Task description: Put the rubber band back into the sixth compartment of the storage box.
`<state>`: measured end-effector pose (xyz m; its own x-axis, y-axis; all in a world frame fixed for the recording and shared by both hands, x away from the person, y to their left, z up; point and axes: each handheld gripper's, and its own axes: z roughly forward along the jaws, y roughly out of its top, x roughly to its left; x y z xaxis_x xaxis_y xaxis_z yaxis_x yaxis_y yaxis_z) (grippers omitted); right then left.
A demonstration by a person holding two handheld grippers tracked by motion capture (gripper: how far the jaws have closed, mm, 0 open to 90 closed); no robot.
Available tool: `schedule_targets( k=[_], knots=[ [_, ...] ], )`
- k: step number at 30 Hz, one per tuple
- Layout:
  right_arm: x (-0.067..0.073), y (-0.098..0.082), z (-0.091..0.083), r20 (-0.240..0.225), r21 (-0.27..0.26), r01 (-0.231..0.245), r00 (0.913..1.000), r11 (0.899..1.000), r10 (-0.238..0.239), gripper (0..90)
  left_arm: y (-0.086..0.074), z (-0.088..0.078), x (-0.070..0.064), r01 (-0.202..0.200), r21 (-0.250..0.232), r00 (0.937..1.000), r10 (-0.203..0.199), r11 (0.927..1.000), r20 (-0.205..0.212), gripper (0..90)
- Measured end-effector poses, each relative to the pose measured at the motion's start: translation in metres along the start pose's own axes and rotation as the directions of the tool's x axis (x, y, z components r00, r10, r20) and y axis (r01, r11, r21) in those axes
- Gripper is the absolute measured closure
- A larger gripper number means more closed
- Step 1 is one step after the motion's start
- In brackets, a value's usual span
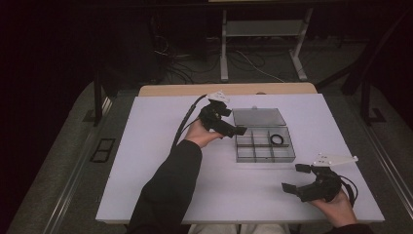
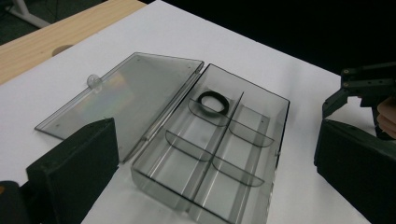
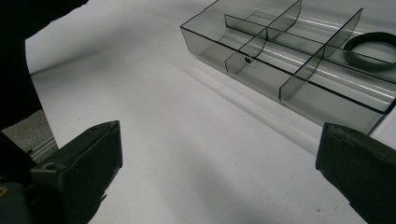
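White bench (image 1: 160, 161) carries a clear compartment box (image 1: 264, 144), lid open, black ring (image 1: 277, 140) inside; left claw (image 1: 237, 130) beside it and right claw (image 1: 295, 178) both spread, empty.

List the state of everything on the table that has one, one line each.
Box: open, upright on the table.
Lid: folded back flat.
Black ring: lying in a corner compartment.
Other compartments: empty.
Left gripper: jaws open, holding nothing.
Right gripper: jaws open, holding nothing.
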<state>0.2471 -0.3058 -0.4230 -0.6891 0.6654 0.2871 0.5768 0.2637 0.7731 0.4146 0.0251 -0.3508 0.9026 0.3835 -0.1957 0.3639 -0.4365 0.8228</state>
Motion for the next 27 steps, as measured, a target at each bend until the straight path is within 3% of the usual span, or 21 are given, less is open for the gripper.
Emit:
schedule_targets(
  k=[27],
  knots=[
    [0.0, -0.001, 0.001, 0.003, 0.005, -0.001, 1.0, 1.0, 0.001, 0.0, -0.05, -0.062, -0.019, 0.027, -0.013, 0.9963, -0.028, 0.9995, -0.081, 0.0]
  ],
)
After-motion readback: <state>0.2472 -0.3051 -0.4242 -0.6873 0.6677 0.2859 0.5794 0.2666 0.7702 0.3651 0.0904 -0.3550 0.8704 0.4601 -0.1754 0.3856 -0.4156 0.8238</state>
